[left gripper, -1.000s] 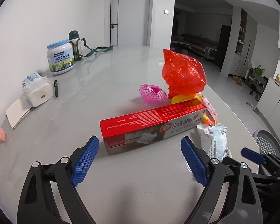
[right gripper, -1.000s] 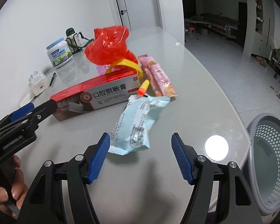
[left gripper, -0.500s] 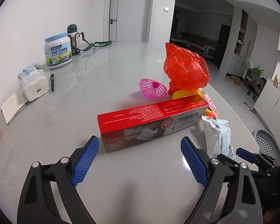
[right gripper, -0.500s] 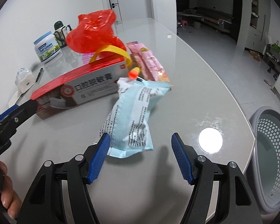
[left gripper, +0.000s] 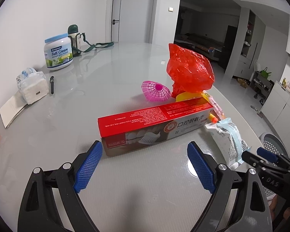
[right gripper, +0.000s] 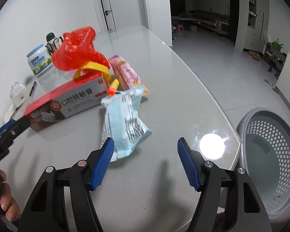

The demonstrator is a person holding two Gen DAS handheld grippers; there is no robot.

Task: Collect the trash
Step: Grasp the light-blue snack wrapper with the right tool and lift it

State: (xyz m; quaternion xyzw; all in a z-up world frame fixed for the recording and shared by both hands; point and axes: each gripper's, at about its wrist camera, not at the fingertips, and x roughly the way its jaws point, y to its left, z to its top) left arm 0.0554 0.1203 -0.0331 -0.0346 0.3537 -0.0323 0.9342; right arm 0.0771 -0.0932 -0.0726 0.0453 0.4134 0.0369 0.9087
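A pile of trash lies on the grey table: a red toothpaste box (left gripper: 154,121) (right gripper: 67,100), a light blue wrapper (left gripper: 229,139) (right gripper: 123,123), a crumpled red plastic bag (left gripper: 190,71) (right gripper: 77,48), a pink mesh cup (left gripper: 155,90), a yellow strip (right gripper: 94,67) and a pink snack packet (right gripper: 127,71). My left gripper (left gripper: 143,166) stands open just short of the box's near end. My right gripper (right gripper: 145,162) is open, with the wrapper's near corner by its left finger (right gripper: 103,160). Nothing is held.
A grey perforated basket (right gripper: 270,154) (left gripper: 274,141) stands on the floor past the table's right edge. At the back left are a milk powder tin (left gripper: 58,51), a green flask (left gripper: 74,38), a tissue pack (left gripper: 32,87), a pen (left gripper: 52,82) and a booklet (left gripper: 12,108).
My right gripper has moved forward to the blue wrapper, which now reaches its left finger. The left gripper has barely shifted.
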